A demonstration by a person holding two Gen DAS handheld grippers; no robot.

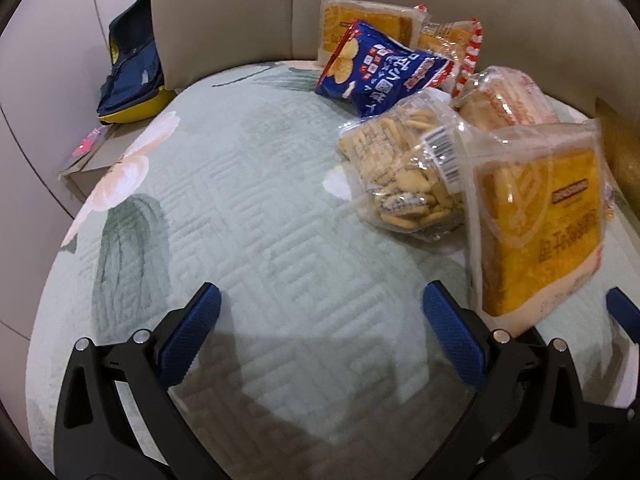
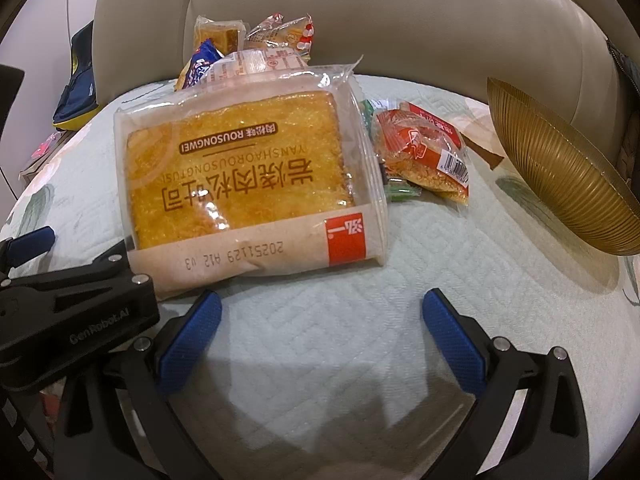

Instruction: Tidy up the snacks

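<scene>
Toast packet lies on the quilt; snack pile behind it, bowl to its right.

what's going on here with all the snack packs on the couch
A person is sorting snacks on a quilted couch cover with two handheld grippers. Both the left gripper and the right gripper are open and hold nothing. A toast pack lies just ahead of the right one, a gold bowl sits to its right, and more packs are piled behind.

Both grippers, left gripper and right gripper, hover side by side (jaws spread wide, gripping nothing).
</scene>
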